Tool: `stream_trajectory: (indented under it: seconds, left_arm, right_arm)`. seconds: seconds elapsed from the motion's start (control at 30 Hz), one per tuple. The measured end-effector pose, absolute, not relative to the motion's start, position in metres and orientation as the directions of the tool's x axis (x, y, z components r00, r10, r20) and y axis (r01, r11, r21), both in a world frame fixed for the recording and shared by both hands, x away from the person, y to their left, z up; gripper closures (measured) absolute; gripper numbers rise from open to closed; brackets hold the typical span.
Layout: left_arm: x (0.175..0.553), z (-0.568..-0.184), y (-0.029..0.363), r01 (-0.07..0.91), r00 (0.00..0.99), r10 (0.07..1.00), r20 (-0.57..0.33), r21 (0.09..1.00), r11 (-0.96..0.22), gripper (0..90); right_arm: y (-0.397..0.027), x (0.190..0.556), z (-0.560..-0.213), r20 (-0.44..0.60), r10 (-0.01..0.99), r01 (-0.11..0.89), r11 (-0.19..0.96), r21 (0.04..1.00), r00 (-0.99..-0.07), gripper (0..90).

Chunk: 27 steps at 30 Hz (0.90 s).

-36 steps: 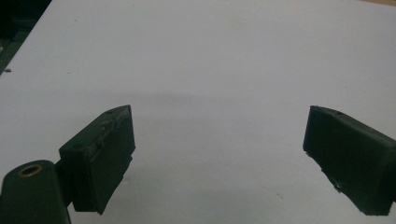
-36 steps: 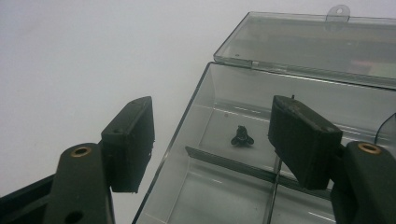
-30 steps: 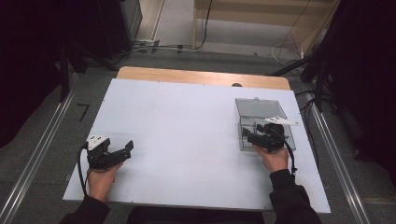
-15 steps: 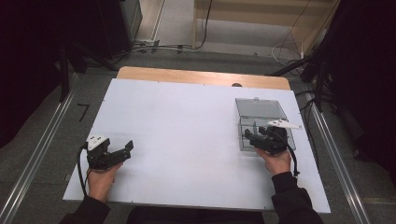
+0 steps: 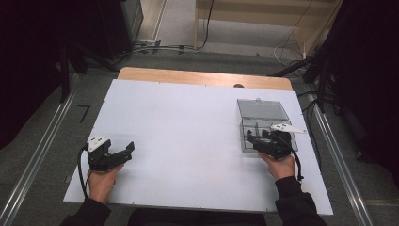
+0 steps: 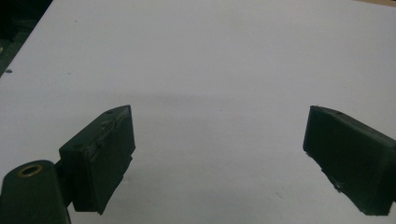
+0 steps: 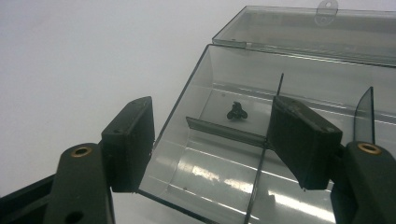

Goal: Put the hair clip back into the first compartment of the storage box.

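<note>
The left tongs (image 5: 123, 151) are held wide apart and empty above the bare white table (image 5: 188, 122). At the right, the right tongs (image 5: 252, 141) are spread wide at the near left corner of the clear plastic box (image 5: 261, 123), whose lid is laid back. A small black part (image 7: 237, 111) is seen on the box floor in a rear compartment.

white table (image 5: 188, 141) carries a clear plastic box (image 5: 261, 117).

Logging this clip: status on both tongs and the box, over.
Left tongs open over bare white table. Right tongs open, straddling a wall of the clear plastic compartment box, lid up. Small dark part inside. Nothing in the way.
</note>
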<state>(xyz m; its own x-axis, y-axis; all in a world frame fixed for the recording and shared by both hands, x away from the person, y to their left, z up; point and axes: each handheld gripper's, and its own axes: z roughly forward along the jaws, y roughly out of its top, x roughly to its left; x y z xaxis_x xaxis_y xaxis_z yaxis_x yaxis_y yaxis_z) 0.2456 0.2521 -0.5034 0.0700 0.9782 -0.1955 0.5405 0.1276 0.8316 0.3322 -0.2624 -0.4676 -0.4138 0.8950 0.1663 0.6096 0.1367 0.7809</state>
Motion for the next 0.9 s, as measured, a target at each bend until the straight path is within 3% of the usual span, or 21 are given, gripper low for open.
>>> stream_trajectory:
  seconds: [0.9]
  left_arm:
    - [0.245,-0.503,0.252,0.542,0.073,0.978,-0.195,0.831,0.125,9.7]
  right_arm:
    - [-0.293,0.304,-0.469,0.156,0.908,0.602,0.121,0.789,-0.388,29.4]
